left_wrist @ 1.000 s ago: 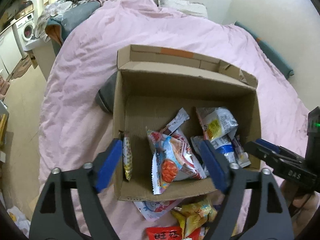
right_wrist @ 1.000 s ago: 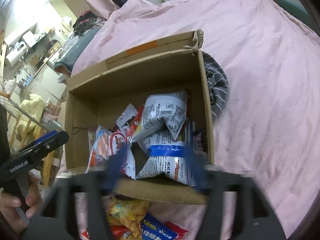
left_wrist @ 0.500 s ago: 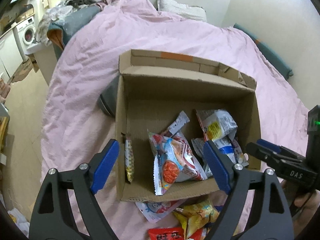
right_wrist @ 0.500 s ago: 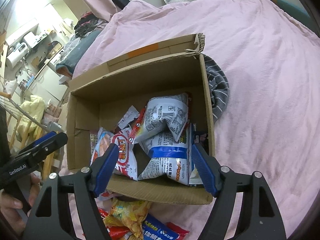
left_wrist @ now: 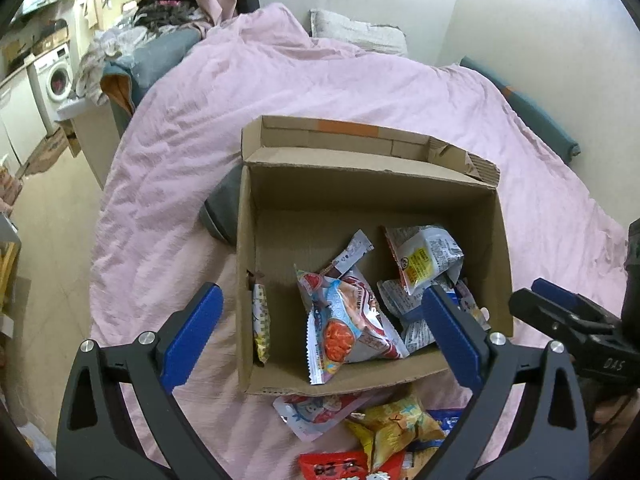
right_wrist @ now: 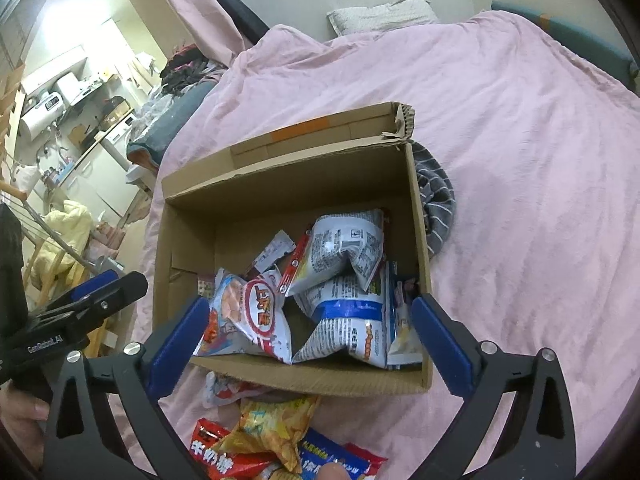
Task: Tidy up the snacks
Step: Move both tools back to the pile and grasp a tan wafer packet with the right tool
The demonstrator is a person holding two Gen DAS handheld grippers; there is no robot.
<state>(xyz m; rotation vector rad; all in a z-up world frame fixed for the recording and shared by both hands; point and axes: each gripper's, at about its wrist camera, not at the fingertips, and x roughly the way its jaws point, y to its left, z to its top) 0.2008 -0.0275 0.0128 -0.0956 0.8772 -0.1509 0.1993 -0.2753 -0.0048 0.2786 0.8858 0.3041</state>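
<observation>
From the left wrist I'm hovering my left gripper [left_wrist: 320,332] wide open and empty over the cardboard box [left_wrist: 502,248] holding a shrimp snack bag [left_wrist: 344,328], while from the right wrist my right gripper [right_wrist: 308,336] is gaping empty above the loose yellow chip bag [right_wrist: 276,424] on the pink duvet [right_wrist: 520,160].

pink bed [left_wrist: 320,92], cardboard box [left_wrist: 360,184], loose snack packets [left_wrist: 392,428], grey striped cloth [right_wrist: 438,204]
</observation>
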